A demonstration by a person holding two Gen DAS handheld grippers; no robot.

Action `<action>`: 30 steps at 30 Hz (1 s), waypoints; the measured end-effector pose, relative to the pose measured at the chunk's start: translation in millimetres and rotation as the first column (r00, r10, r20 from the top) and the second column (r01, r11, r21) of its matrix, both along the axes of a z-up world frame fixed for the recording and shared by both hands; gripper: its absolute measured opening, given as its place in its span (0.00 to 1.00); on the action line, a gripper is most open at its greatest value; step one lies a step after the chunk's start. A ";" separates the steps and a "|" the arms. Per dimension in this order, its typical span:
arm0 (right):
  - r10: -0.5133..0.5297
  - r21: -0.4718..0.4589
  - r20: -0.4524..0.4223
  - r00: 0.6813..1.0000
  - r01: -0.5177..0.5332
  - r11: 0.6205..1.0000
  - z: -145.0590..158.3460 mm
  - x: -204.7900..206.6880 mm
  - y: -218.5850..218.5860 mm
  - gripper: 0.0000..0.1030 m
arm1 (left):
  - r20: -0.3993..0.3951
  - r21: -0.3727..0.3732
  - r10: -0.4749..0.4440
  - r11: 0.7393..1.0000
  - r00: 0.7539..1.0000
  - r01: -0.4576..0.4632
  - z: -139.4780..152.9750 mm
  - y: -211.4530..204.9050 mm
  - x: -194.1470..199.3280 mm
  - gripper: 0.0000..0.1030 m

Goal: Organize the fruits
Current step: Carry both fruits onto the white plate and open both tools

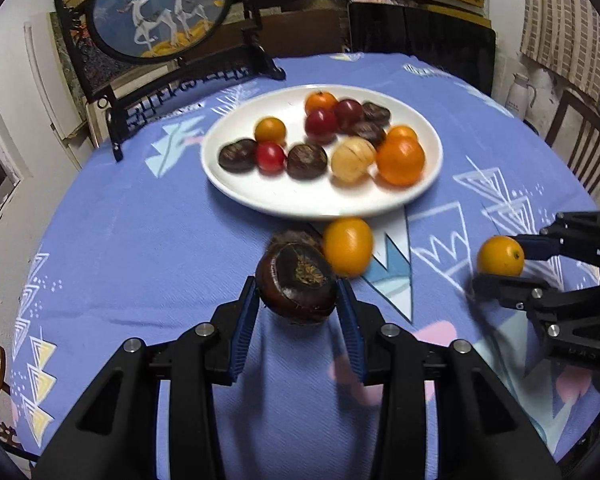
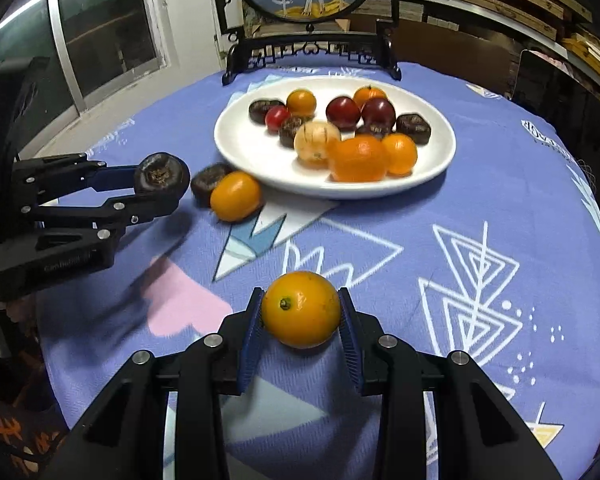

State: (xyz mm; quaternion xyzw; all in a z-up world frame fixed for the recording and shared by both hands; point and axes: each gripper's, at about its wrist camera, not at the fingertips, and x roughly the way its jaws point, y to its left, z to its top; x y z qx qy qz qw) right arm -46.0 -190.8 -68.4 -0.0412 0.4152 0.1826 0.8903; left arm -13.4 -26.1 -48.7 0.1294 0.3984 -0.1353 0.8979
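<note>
My left gripper is shut on a dark brown water chestnut and holds it above the cloth in front of the white plate. It also shows in the right wrist view. My right gripper is shut on a small orange, seen at the right in the left wrist view. The plate holds several oranges, red fruits, chestnuts and one pale fruit. One orange and another chestnut lie on the cloth by the plate's near rim.
The round table has a blue patterned cloth. A black framed deer screen stands behind the plate. Wooden chairs stand at the right. Shelves and a window lie beyond the table.
</note>
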 end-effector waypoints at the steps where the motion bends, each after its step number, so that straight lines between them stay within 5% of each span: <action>1: -0.005 0.010 0.009 1.000 0.005 1.000 3.5 1.2 -0.5 0.35 | 0.003 -0.008 0.001 1.000 1.000 -0.001 3.1 1.8 2.9 0.37; 18: -0.089 0.115 0.147 0.985 0.072 0.991 56.9 54.6 -10.1 0.35 | 0.092 -0.013 0.029 1.000 0.995 -0.028 36.4 -22.1 67.8 0.37; 30: -0.125 0.139 0.122 0.985 0.108 0.984 52.3 117.0 -7.3 0.35 | 0.095 0.015 0.050 0.999 0.994 -0.051 31.0 -27.7 119.6 0.38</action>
